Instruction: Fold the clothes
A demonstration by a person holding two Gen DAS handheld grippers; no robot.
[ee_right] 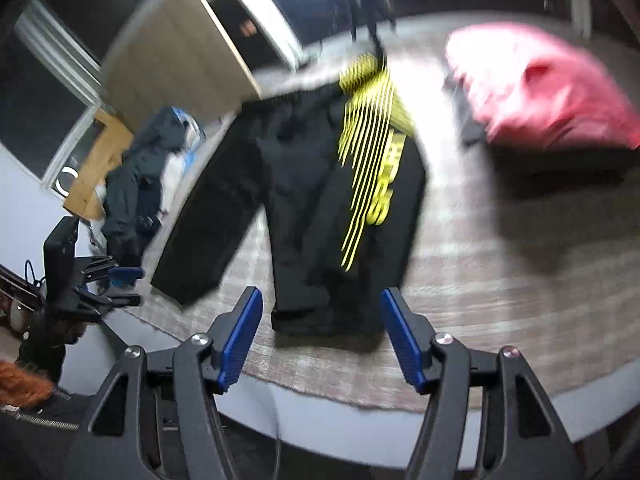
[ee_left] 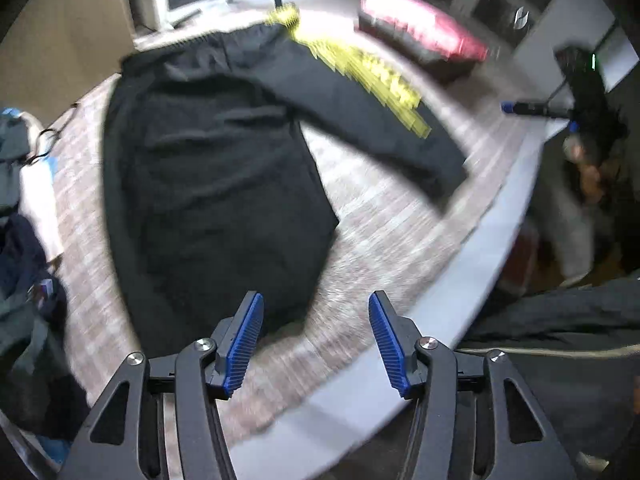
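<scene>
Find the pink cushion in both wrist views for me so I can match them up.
Left wrist: pink cushion sits top centre-right, beyond the black trousers.
Right wrist: pink cushion fills the upper right, right of the trousers.
Shared landmark: the trousers' yellow print.

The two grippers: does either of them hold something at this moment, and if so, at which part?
Nothing is held. The left gripper and right gripper both stand open with nothing between the pads; the black trousers lie spread on the bed.

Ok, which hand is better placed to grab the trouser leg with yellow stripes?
Right. The right gripper lines its open jaws up with the striped leg just ahead; the left gripper faces the plain leg.
</scene>
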